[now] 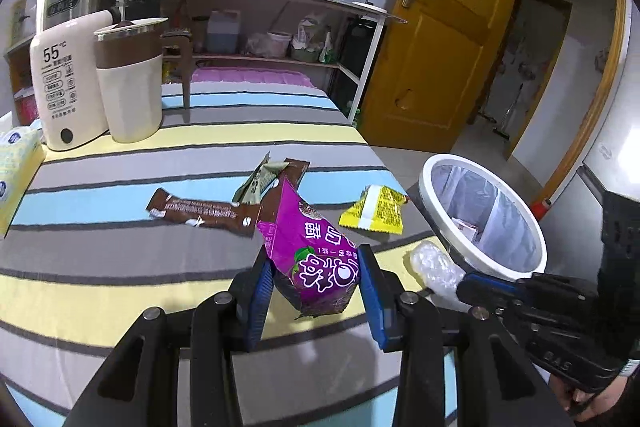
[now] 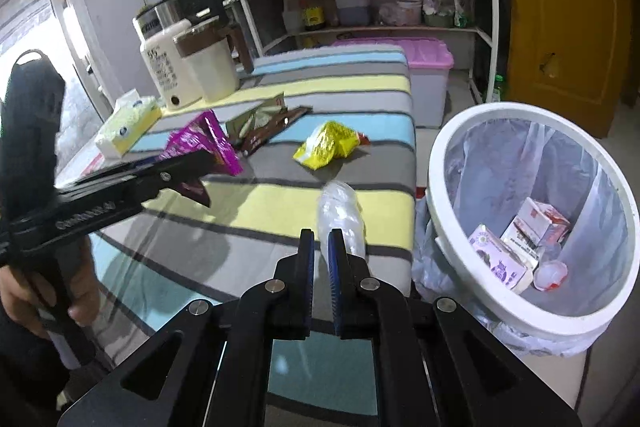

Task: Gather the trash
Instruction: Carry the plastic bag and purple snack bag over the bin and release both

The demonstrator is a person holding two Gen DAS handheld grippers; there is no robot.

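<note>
Here the left gripper (image 1: 314, 291) jaws clamp the purple packet (image 1: 310, 247), well inside the table edge (image 1: 400, 179).

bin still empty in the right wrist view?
No, the white bin already holds several small cartons and a bit of clear plastic lying on its liner at the bottom.

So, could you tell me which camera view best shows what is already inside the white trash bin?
The right wrist view: it looks down into the white trash bin, showing cartons on the bottom. The left wrist view catches the bin's rim and liner at an angle, with only a scrap of the contents visible.
</note>
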